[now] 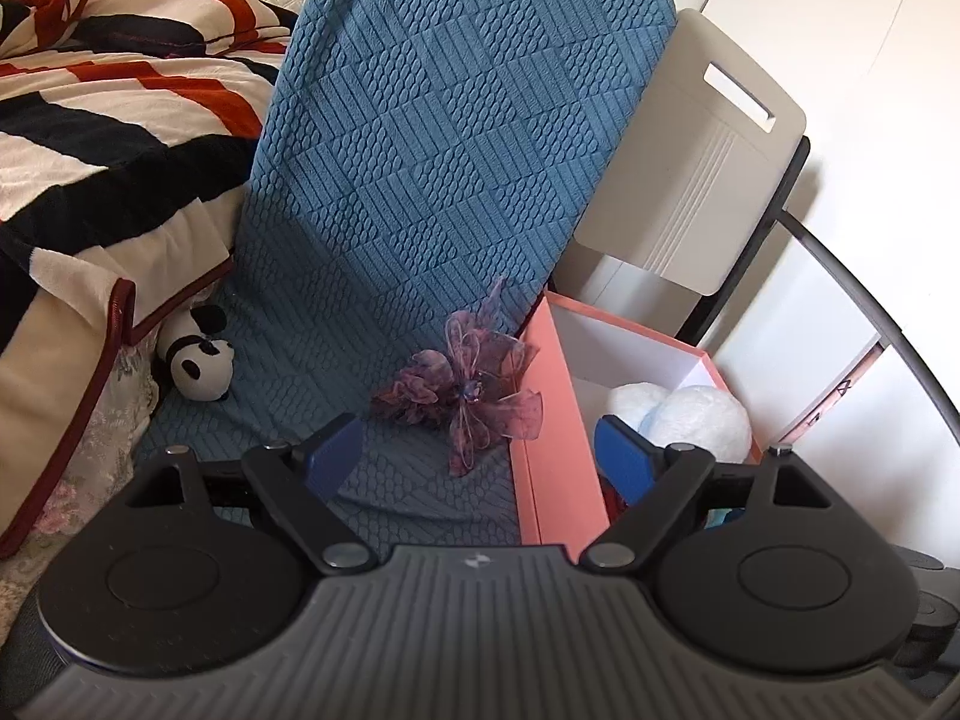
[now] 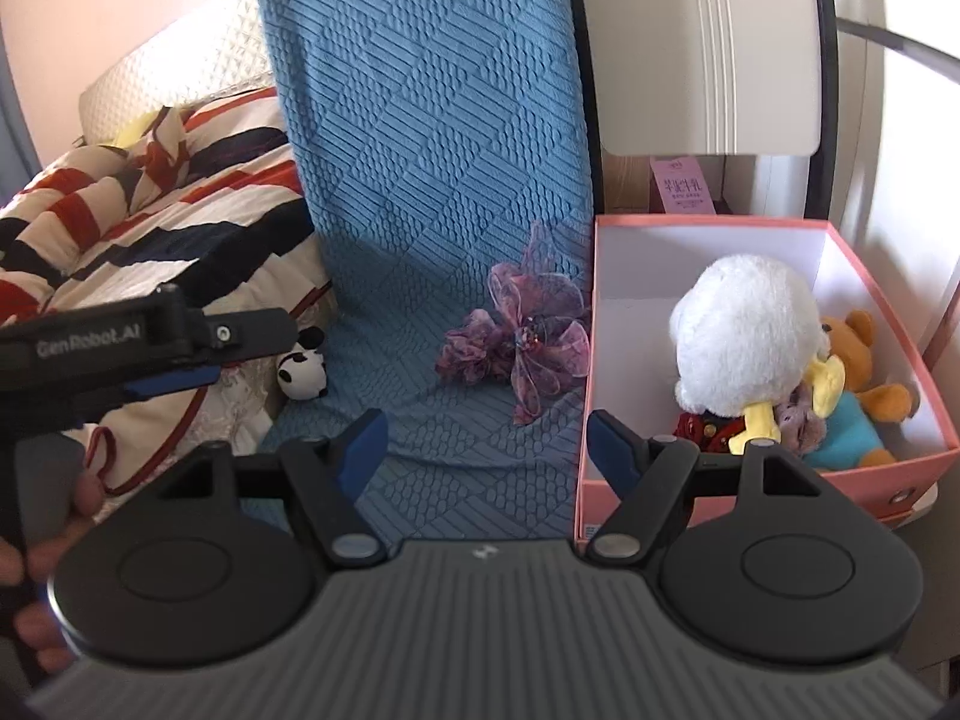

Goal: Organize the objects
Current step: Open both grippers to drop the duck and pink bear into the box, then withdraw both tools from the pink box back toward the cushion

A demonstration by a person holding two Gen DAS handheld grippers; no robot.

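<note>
Evidently, I was between pickups: the pink box [image 2: 888, 480] already held a white plush [image 2: 744, 330], an orange bear [image 2: 864, 372] and some smaller toys I could not identify, while two items remained outside it.

1. Fingers. The left gripper [image 1: 480, 456] stood with its fingers wide and nothing between them. The right gripper [image 2: 486, 450] was likewise wide and empty. In the right wrist view the left gripper also appeared to the left of the box, carried by a hand [image 2: 60, 516].

2. Remaining items. The purple ribbon bow [image 1: 468, 390] lay on the blue seat cover [image 1: 420, 150], just beside the box's left wall. The small panda toy [image 1: 198, 360] sat farther left of the box, against the striped blanket [image 1: 90, 120].

3. Next move, as I judged it. The bow was the nearer candidate. It called for lowering one gripper over its knot, closing on the bunched loops rather than a single thin loop, then lifting clear of the box wall before release inside. The fabric looked flimsy and could slip from a shallow grip.

4. Surroundings. The blue cover draped a seat and its backrest. A grey chair back [image 1: 690, 168] stood behind the box, with white wall beyond. A quilted cream cushion [image 2: 180, 60] showed behind the blanket.
</note>
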